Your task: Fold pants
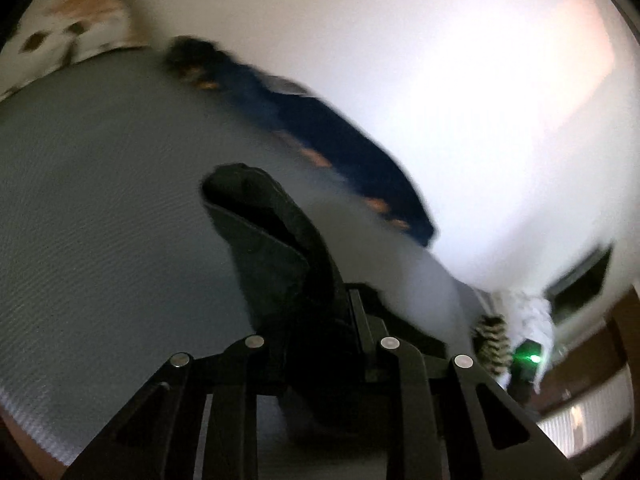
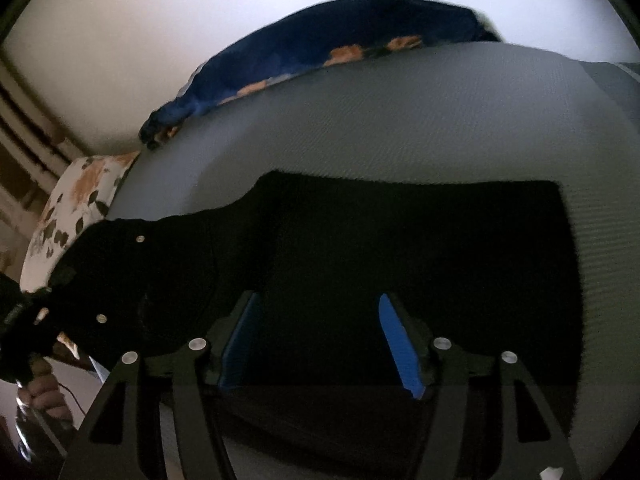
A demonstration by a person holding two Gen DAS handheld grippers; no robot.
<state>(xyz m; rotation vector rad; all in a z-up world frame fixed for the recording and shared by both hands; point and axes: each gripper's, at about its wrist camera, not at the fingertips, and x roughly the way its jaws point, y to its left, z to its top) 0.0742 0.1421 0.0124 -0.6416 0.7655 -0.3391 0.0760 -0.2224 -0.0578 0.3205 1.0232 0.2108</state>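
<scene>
Left wrist view: left tool [image 1: 320, 320] clamped on a bunched end of the black pants [image 1: 276, 248], cloth lifted off the grey mattress [image 1: 100, 200]; picture blurred.
Right wrist view: right tool [image 2: 320, 344] jaws apart, blue pads [image 2: 400, 344] above the pants [image 2: 400, 248], not pressing cloth.
Pants position: spread flat on mattress [image 2: 400, 120], one end pulled toward frame left.
Hand: fingers [image 2: 48, 396] on a handle at lower left.
Background: blue blanket [image 2: 320, 48] at far mattress edge, floral pillow [image 2: 80, 200] left, blanket [image 1: 340, 140] also in left view.
</scene>
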